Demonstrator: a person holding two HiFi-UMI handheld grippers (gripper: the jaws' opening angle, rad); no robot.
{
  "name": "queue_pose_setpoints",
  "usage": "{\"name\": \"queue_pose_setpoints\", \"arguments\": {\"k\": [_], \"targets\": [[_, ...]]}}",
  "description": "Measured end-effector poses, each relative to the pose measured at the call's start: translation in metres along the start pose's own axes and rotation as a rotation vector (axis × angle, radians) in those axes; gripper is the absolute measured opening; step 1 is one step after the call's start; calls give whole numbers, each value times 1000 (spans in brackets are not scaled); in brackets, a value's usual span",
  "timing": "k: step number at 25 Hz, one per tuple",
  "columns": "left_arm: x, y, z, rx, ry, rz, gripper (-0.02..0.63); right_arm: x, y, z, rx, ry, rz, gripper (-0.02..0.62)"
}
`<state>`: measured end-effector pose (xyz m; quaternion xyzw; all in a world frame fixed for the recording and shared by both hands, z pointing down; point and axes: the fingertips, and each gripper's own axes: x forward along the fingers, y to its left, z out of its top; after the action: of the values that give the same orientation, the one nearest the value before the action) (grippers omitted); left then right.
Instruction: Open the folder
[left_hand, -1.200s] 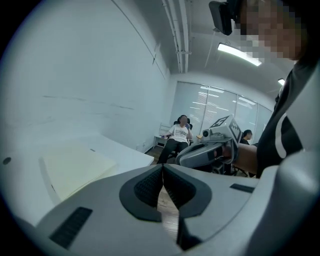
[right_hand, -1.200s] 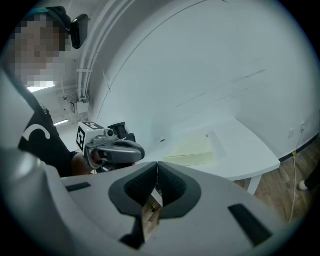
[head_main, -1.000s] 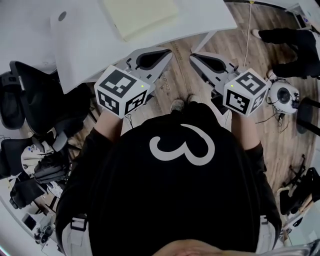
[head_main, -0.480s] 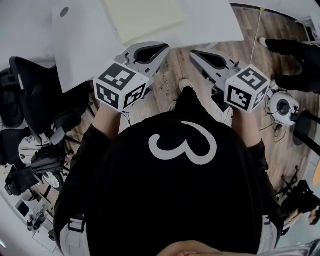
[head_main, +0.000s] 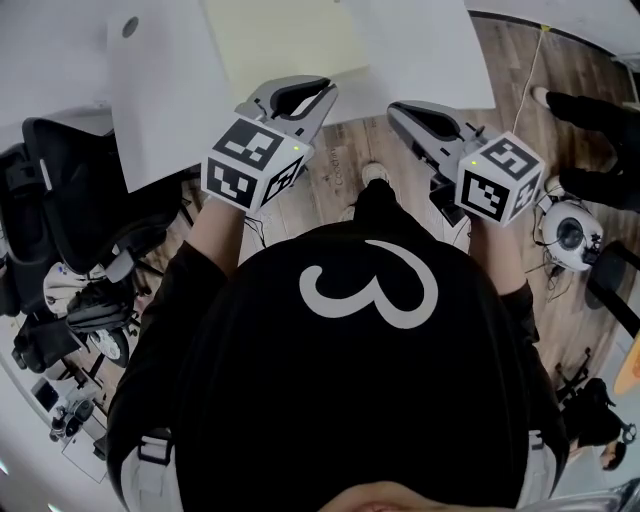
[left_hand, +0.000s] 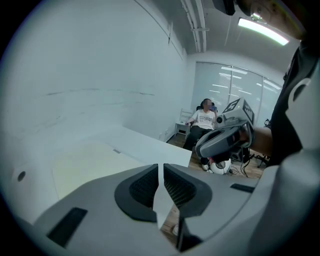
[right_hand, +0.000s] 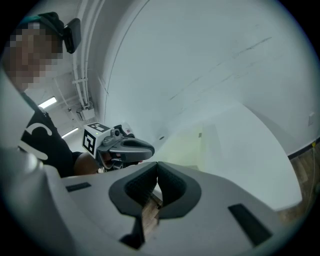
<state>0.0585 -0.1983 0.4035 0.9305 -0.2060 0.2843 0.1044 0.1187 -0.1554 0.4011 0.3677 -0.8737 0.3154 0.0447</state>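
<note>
A pale yellow folder (head_main: 285, 35) lies flat and closed on the white table (head_main: 160, 90); it also shows in the left gripper view (left_hand: 85, 162) and the right gripper view (right_hand: 187, 147). My left gripper (head_main: 322, 88) is shut and empty, its tips over the table's near edge, just short of the folder's near edge. In its own view the left gripper (left_hand: 161, 167) has its jaws together. My right gripper (head_main: 395, 108) hangs at the table's edge, right of the folder, shut and empty. The right gripper (right_hand: 157, 166) also shows its jaws meeting in its own view.
Black office chairs (head_main: 60, 190) and clutter stand at the left over the wooden floor (head_main: 345, 165). A round white device (head_main: 570, 232) with cables lies at the right, near another person's legs (head_main: 600, 110). A seated person (left_hand: 202, 122) is far off.
Both grippers have moved forward toward the table; the left one's tips now reach over its edge near the folder. Jaws stay together.
</note>
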Motion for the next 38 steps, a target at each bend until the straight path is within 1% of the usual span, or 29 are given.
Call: {"name": "queue_pose_setpoints", "arguments": {"k": [2, 3, 4, 5, 9, 10, 12, 17, 23, 28, 31, 34, 38], "targets": [[9, 10, -2, 12, 25, 37, 24, 1, -11, 2, -15, 10, -6, 25], [14, 15, -4, 23, 42, 55, 44, 2, -17, 3, -21, 13, -6, 25], [20, 19, -6, 34, 62, 67, 80, 3, -22, 4, -20, 14, -4, 25], [26, 22, -8, 44, 81, 75, 96, 4, -27, 4, -12, 15, 1, 25], [40, 31, -17, 84, 135, 100, 123, 7, -39, 1, 16, 20, 16, 25], [44, 33, -20, 95, 151, 106, 136, 8, -41, 1, 24, 18, 23, 25], [52, 37, -25, 116, 181, 119, 182, 8, -47, 0, 40, 17, 32, 25], [71, 43, -38, 153, 256, 136, 233, 8, -60, -5, 66, 45, 32, 25], [83, 47, -50, 264, 337, 170, 250, 13, -64, -12, 88, 57, 51, 25], [88, 49, -53, 276, 356, 182, 250, 14, -69, -17, 102, 57, 61, 25], [89, 52, -54, 286, 361, 205, 249, 16, -70, -20, 110, 56, 67, 25], [90, 51, -52, 285, 360, 222, 247, 13, -72, -21, 116, 60, 70, 25], [89, 54, -52, 287, 355, 227, 233, 16, -73, -22, 125, 58, 76, 25]]}}
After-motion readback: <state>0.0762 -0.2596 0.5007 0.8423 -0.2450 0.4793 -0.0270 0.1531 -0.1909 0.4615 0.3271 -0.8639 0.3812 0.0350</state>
